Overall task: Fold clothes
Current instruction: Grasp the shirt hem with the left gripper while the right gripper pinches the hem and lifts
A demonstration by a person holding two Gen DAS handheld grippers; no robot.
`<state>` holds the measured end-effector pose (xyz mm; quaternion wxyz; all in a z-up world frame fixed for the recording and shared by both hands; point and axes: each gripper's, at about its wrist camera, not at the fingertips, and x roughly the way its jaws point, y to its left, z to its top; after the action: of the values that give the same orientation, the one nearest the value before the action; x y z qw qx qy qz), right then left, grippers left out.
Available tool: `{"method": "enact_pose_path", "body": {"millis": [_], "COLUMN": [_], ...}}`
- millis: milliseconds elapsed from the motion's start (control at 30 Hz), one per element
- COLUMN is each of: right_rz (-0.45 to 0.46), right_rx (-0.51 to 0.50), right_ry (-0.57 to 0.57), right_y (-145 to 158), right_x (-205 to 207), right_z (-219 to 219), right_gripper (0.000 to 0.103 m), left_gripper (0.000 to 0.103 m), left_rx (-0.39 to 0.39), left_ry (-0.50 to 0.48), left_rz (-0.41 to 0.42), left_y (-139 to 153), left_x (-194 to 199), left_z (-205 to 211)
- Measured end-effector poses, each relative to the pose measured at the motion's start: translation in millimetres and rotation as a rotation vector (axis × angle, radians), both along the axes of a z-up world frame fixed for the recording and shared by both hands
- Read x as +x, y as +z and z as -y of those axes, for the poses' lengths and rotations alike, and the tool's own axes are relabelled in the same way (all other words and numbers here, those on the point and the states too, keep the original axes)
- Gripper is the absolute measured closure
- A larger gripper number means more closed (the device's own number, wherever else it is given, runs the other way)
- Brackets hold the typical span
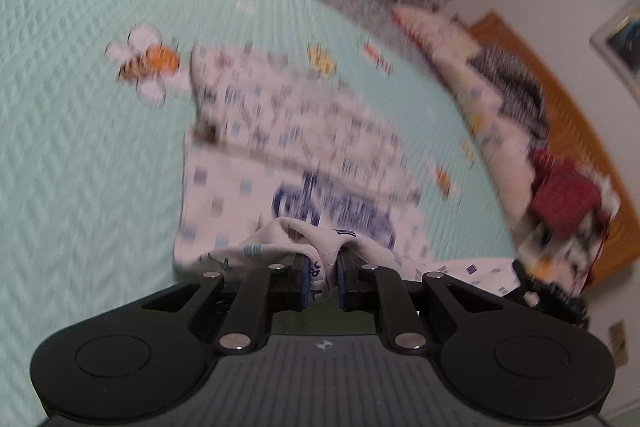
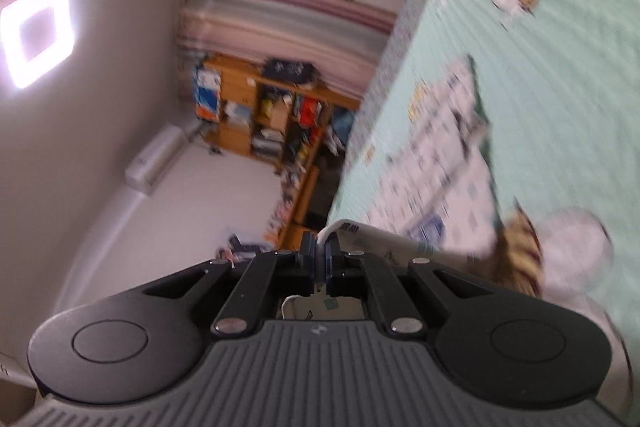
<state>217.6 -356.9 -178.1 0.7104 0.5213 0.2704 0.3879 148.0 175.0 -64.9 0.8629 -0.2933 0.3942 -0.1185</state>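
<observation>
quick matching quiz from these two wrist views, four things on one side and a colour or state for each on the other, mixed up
Things:
1. left gripper
2. bedspread
3. bookshelf
4. red garment

States or places:
A. pale green with bee pictures
B. in the clothes pile at the bed's edge
C. shut on a bunched fold of the white printed garment
D. against the far wall, crammed with items

Pairs: 1-C, 2-A, 3-D, 4-B

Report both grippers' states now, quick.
Left gripper: shut on a bunched edge of the white printed garment.
Right gripper: shut on another edge of the same garment.
</observation>
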Motion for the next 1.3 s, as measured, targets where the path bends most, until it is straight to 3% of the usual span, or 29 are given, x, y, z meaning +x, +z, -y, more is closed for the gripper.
{"method": "enact_pose_path", "body": {"millis": [133,300,500,667,733,833,900,933,1033,1100,1200,1300], "right_rz": [0.02,0.001,-0.125,-0.218,-0.246,-0.321,-0.378,-0.39,-0.321,-0.275,-0.211,-0.165], "right_rx": [0.014,0.04,0.007,-0.031,-0.022,-0.021,0.07,0.117,0.174,0.118,0.036,-0.012], "right_ry": [-0.037,-0.083,-0.116,-0.13,-0.121,-0.155,-0.198,-0.221,-0.232,-0.189,-0.102,0.008], "right_y": [10.0,5.2,-23.7,-51.9,-59.4,-69.7,-79.6,-83.4,-79.7,-69.7,-54.5,-43.7], "right_x": [46.9,114.7,189.0,215.9,223.3,229.4,232.5,233.9,235.5,230.7,219.4,210.2], "right_z": [-10.1,-25.7,-51.6,-61.6,-65.1,-64.4,-59.9,-57.7,-55.8,-59.7,-70.7,-89.4], "right_gripper": [0.097,0.097,0.097,0.097,0.097,0.089,0.069,0.065,0.054,0.053,0.053,0.052], "left_gripper": [0.089,0.089,0.089,0.086,0.082,0.073,0.071,0.071,0.071,0.071,0.061,0.032], "left_rx": [-0.007,0.037,0.09,0.084,0.076,0.062,0.033,0.024,0.016,0.016,-0.012,-0.009], "left_ry": [0.025,0.045,0.068,0.08,0.105,0.158,0.216,0.244,0.28,0.257,0.193,0.094], "left_rz": [0.035,0.033,-0.071,-0.155,-0.145,-0.126,-0.124,-0.12,-0.081,-0.047,0.02,0.046], "left_y": [12.5,14.3,-21.2,-57.6,-62.6,-66.7,-69.6,-70.4,-65.7,-58.8,-46.2,-40.2], "left_x": [45.8,116.6,199.5,240.0,247.3,256.1,258.1,256.7,242.7,228.8,210.9,208.9], "left_z": [-15.9,-25.4,-37.2,-47.8,-52.8,-62.9,-74.2,-78.9,-86.0,-84.4,-74.8,-50.2]}}
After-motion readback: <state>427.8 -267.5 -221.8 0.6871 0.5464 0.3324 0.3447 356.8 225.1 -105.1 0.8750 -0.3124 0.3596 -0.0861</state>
